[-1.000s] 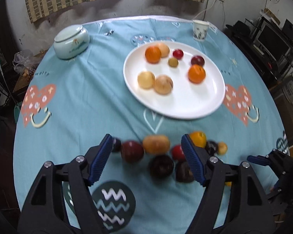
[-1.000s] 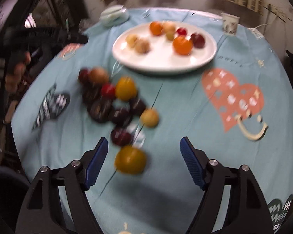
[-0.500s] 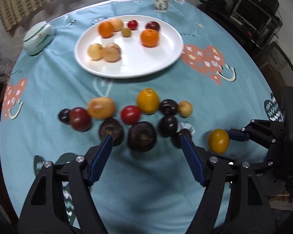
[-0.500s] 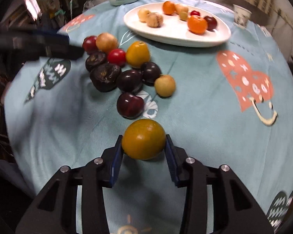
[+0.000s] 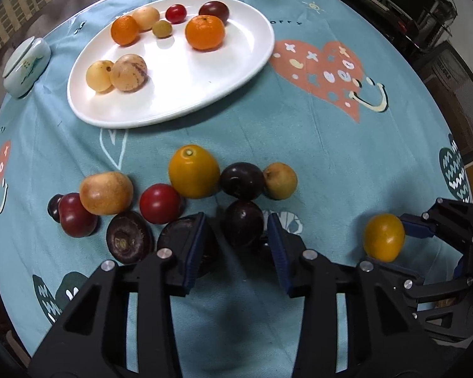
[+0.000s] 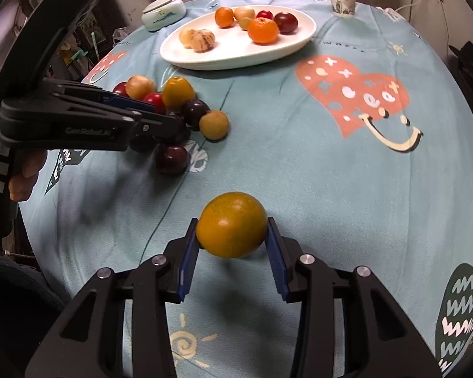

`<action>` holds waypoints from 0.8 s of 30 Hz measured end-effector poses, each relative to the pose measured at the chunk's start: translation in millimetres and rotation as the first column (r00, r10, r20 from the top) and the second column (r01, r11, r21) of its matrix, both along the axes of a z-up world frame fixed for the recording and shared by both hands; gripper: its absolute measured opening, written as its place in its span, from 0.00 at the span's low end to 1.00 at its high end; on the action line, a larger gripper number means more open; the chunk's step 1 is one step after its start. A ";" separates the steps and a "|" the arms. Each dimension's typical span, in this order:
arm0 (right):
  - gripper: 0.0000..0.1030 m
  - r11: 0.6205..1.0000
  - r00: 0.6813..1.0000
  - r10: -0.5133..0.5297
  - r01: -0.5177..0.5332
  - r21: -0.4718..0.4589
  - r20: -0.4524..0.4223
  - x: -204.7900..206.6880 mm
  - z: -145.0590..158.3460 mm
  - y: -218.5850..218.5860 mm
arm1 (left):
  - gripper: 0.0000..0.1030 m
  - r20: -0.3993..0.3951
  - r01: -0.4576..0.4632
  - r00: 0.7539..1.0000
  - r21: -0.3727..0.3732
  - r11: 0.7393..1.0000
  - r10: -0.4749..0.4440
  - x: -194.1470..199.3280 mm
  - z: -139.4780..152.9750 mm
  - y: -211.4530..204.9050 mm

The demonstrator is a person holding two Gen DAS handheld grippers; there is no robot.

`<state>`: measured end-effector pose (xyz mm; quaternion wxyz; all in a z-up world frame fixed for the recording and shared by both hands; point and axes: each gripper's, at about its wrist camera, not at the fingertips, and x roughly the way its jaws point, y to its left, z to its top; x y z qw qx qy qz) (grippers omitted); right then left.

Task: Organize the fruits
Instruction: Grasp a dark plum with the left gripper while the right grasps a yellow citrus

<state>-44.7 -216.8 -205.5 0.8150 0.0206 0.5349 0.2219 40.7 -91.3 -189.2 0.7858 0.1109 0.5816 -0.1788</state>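
The right claw, having just closed on the yellow-orange fruit, is readying it for the plate, while the left claw is narrowing, unclosed, around a dark plum.

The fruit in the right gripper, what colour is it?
Orange-yellow with a greenish tinge; the fruit shows best in the right wrist view.

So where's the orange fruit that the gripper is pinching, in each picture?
Left wrist view: the yellow-orange fruit sits low on the right, pinched by the right gripper coming in from the right edge.
Right wrist view: the same fruit is in the lower middle, held between the right gripper's blue pads.
Shared landmark: the white plate of fruit at the far side of the table.
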 end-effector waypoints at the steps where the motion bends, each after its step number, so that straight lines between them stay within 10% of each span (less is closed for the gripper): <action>1: 0.40 1.000 1.000 0.000 0.000 0.002 -0.001 1.3 -0.6 0.5 | 0.39 0.002 0.005 1.000 0.005 1.000 -0.005 -0.6 -0.7 -1.4; 11: 0.40 1.000 0.999 -0.007 0.007 0.004 0.035 -2.4 12.3 3.5 | 0.26 0.023 -0.008 1.000 -0.031 0.999 0.009 -9.7 15.2 9.2; 24: 0.40 0.994 0.956 -0.003 -0.029 0.105 0.292 10.1 120.9 22.2 | 0.26 0.354 -0.098 0.928 -0.078 0.992 0.119 -29.3 141.9 50.8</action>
